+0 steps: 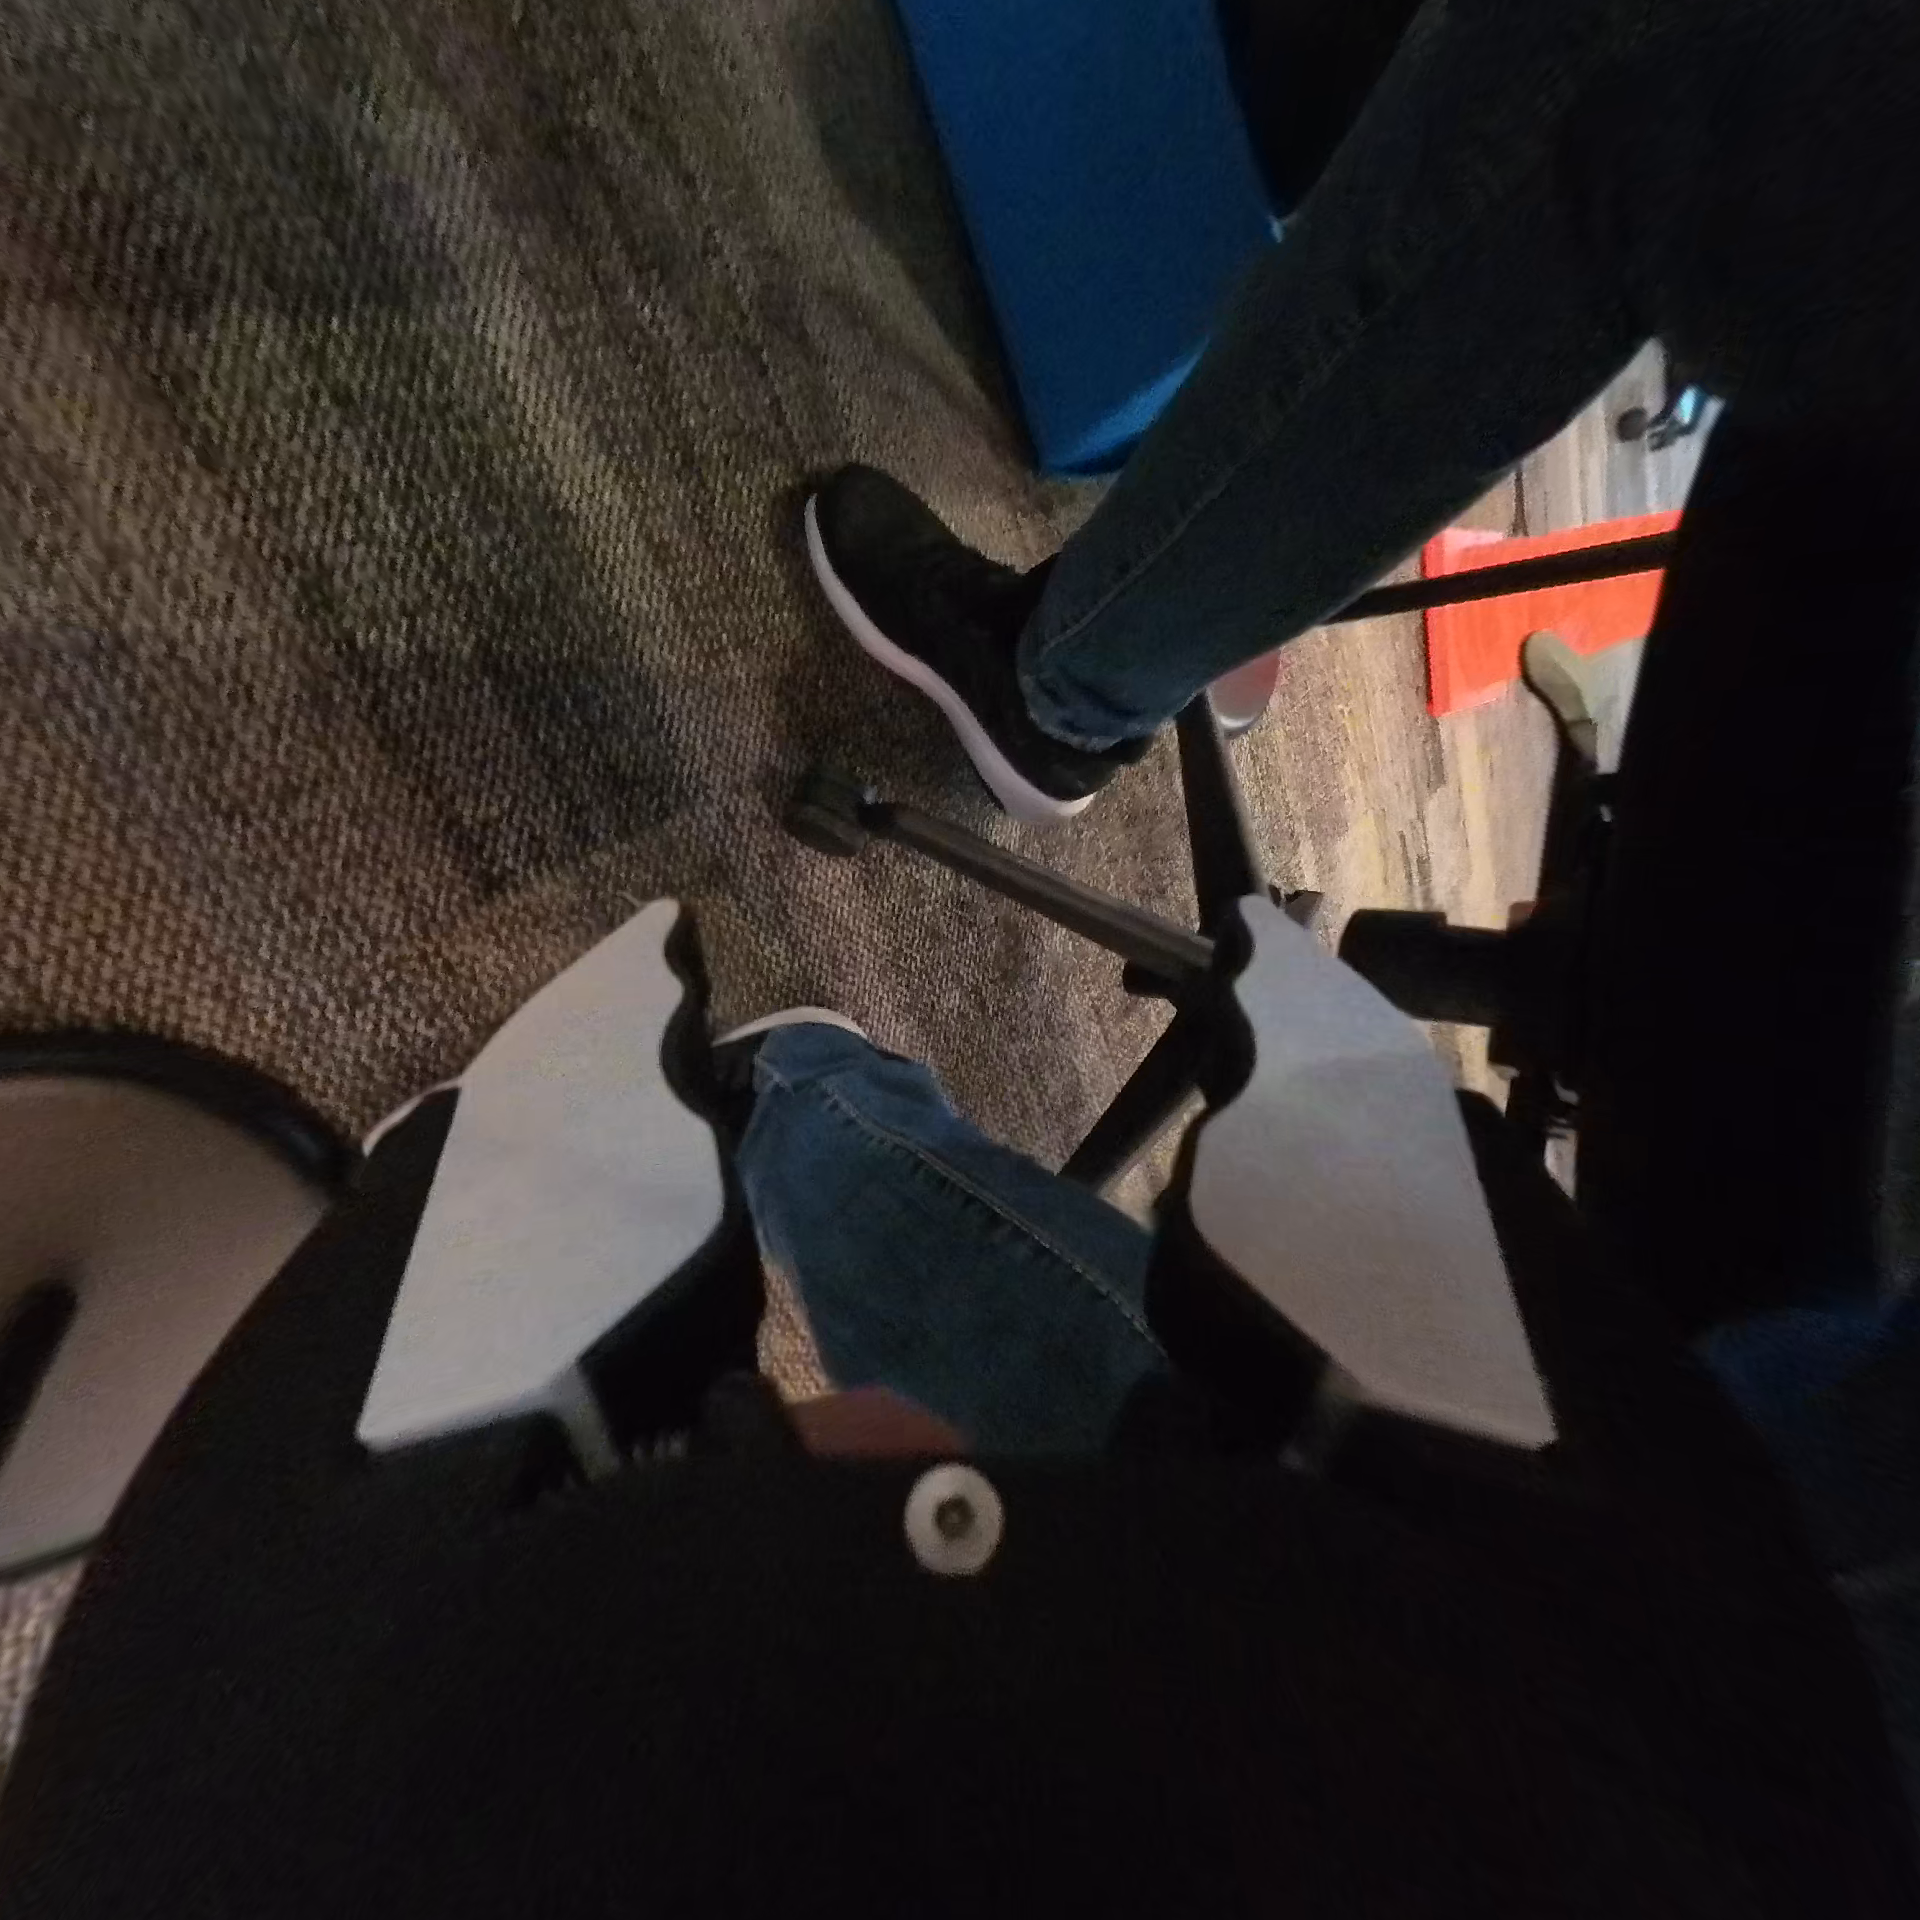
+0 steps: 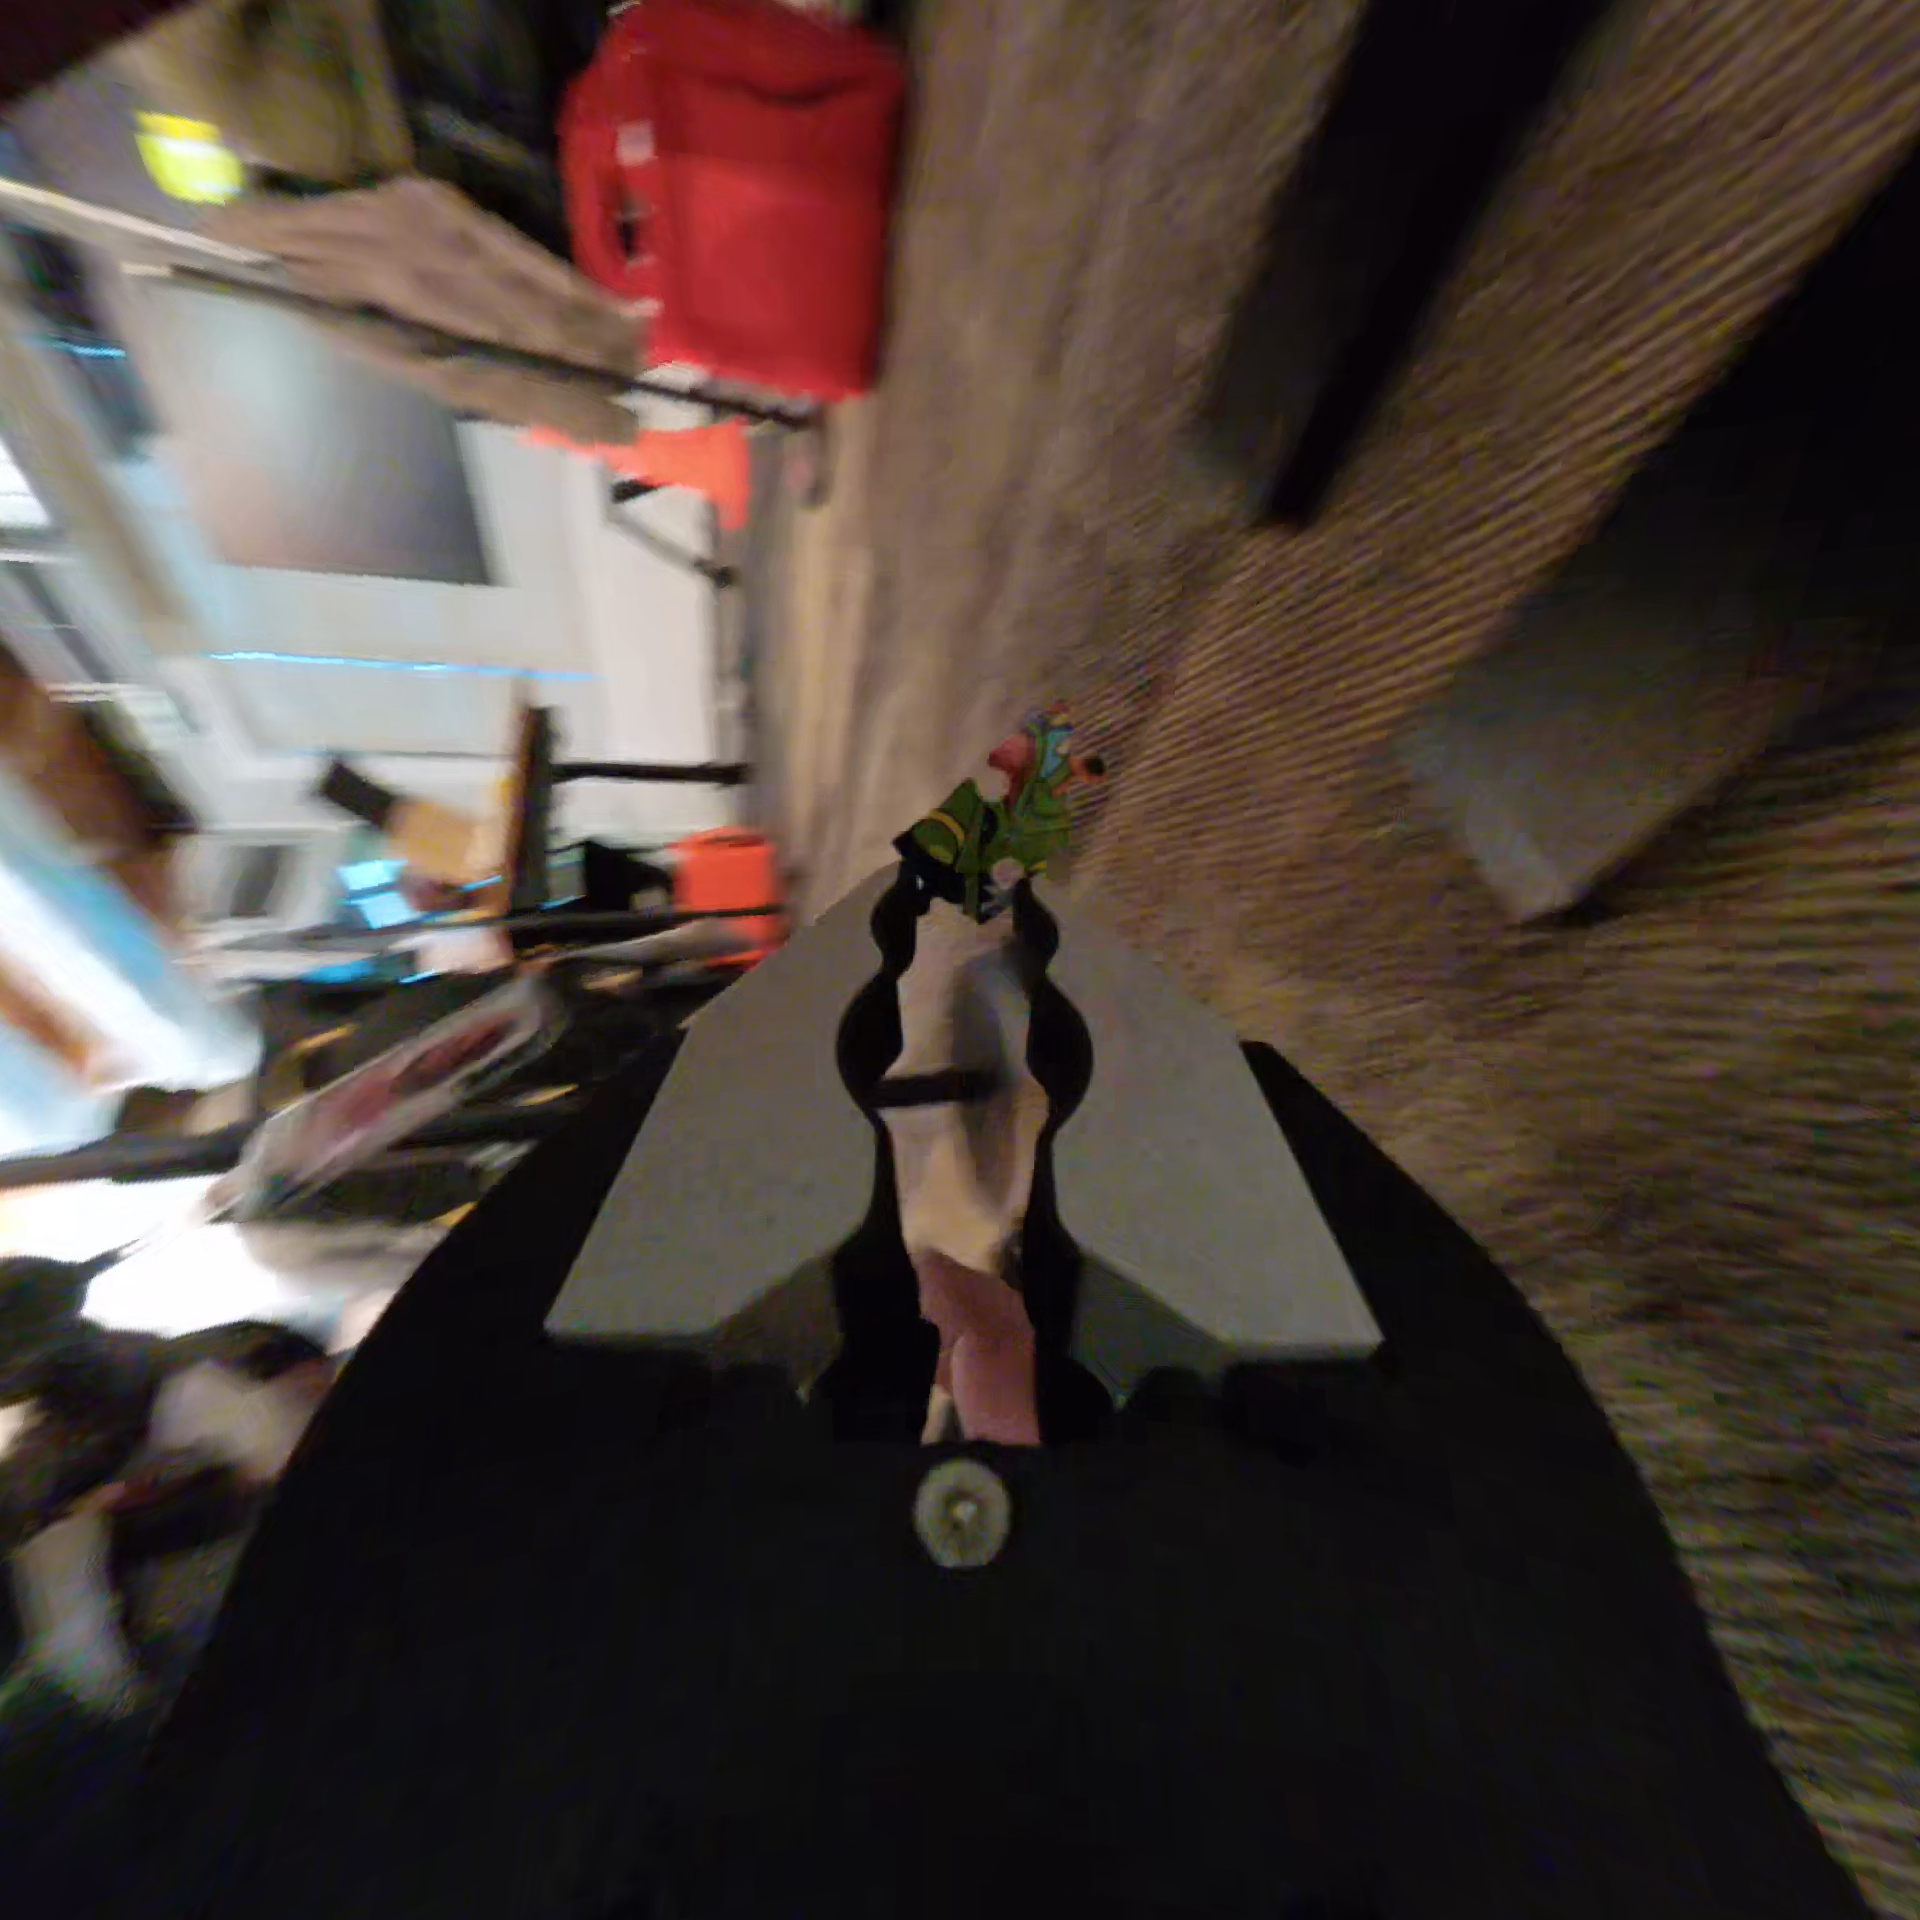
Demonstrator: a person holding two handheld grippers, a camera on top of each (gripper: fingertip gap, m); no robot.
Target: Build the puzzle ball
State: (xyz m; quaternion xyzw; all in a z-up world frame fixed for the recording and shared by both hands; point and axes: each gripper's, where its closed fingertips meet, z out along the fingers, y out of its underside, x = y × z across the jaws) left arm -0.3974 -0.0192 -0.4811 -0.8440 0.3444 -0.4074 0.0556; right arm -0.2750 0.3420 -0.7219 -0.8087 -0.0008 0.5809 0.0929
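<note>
I have the right tongs [image 2: 966, 894] drawn nearly together, pinching a small puzzle piece [image 2: 987, 826] printed in green, pink and blue at their very tips, just above the middle of the right wrist view. I judge it is held by one edge so that its free tabs stick out for fitting into the ball. That view is tilted and smeared, with carpet [image 2: 1351, 935] filling the right half and a red bag [image 2: 748, 208] at the top, so I cannot see the puzzle ball itself or any tabletop.

My left tongs [image 1: 961, 935] are spread wide and hold nothing; they point down at the floor. Between the fingers [image 1: 561, 1195] I see a jeans leg [image 1: 935, 1226], and above it, right of centre, a black shoe [image 1: 935, 634] and a black stand leg [image 1: 1018, 883]. I take it this arm is simply hanging idle, waiting to steady the ball
</note>
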